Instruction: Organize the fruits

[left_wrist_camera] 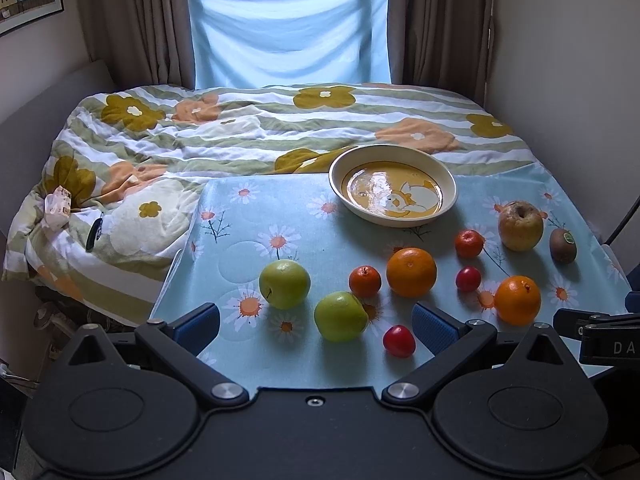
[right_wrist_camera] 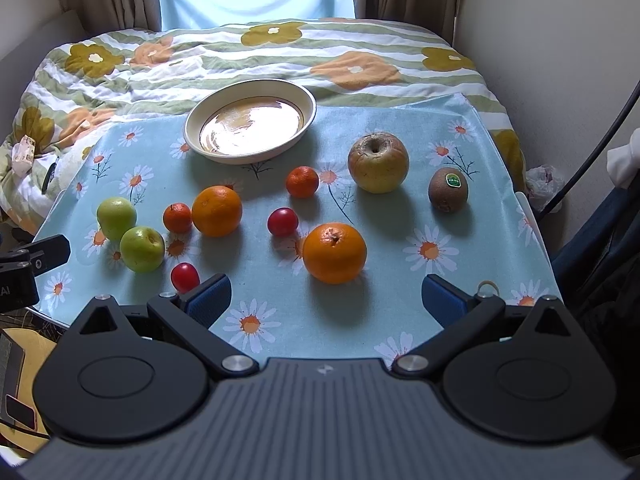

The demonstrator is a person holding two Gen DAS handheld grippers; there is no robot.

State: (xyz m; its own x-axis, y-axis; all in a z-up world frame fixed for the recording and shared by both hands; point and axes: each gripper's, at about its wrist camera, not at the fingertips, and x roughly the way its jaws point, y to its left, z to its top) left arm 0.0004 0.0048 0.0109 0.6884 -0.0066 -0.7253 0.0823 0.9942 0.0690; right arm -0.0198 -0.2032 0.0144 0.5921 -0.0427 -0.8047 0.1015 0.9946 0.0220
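Left wrist view shows the left gripper [left_wrist_camera: 316, 322] with jaws spread wide and holding nothing, a green apple [left_wrist_camera: 341, 316] and a small red fruit [left_wrist_camera: 399, 341] lying on the daisy tablecloth [left_wrist_camera: 240, 248] between its fingers. Right wrist view shows the right gripper [right_wrist_camera: 326, 300] equally wide and bare, an orange [right_wrist_camera: 334, 253] just ahead of it. Farther out lie a second orange [right_wrist_camera: 217, 211], two tangerines, a yellowish apple [right_wrist_camera: 378, 167] and a kiwi [right_wrist_camera: 448, 190], then the bare bowl [right_wrist_camera: 308, 98] at the cloth's far edge, before the flowered quilt [right_wrist_camera: 360, 56].
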